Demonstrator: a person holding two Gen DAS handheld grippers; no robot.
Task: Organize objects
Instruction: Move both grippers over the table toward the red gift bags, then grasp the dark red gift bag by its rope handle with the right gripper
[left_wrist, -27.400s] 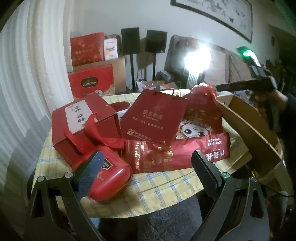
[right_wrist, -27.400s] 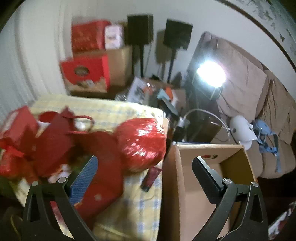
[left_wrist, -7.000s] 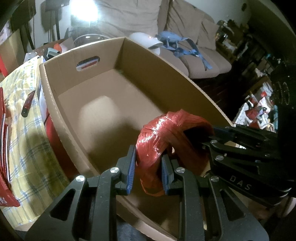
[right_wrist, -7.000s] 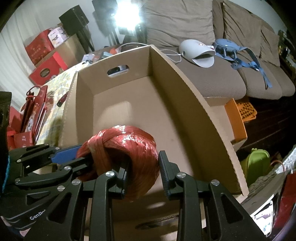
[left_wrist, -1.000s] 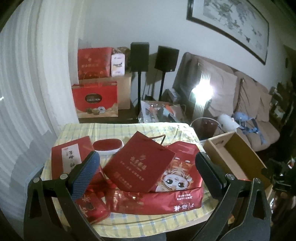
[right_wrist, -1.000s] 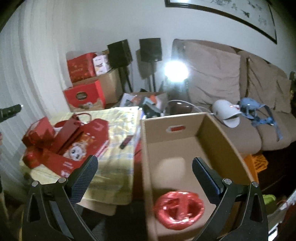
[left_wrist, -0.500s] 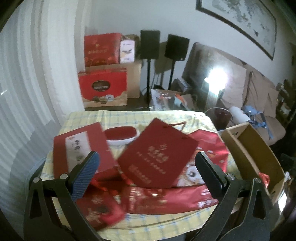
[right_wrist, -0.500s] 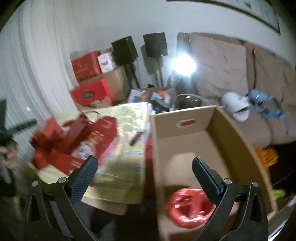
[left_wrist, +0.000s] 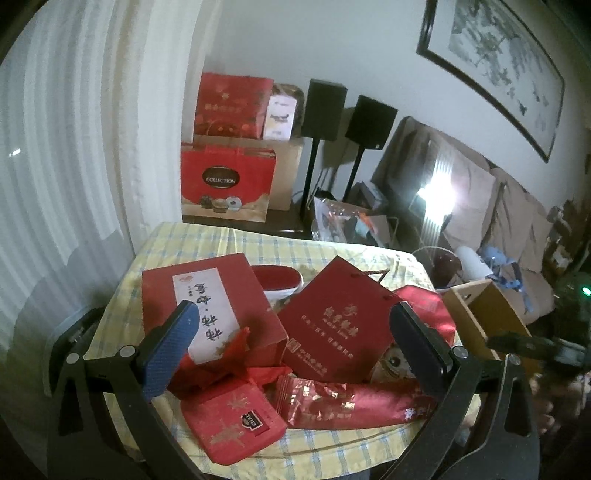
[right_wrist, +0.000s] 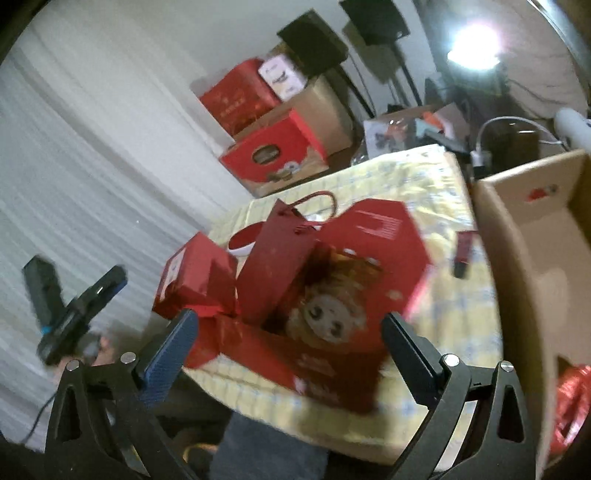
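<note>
- Cardboard box (right_wrist: 524, 258), right of our right tool (right_wrist: 288, 349): holds one red bundle (right_wrist: 569, 398).
- Red gift bags (left_wrist: 334, 328) and boxes (left_wrist: 210, 306) ahead on the tabletop (left_wrist: 229, 243): unpacked.
- Left tool (left_wrist: 295, 343) and right: both spread, empty.

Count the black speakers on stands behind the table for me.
2. The first speaker stands next to the stacked cardboard box. The second speaker is just right of it, nearer the sofa. Others may be hidden behind the clutter.
</note>
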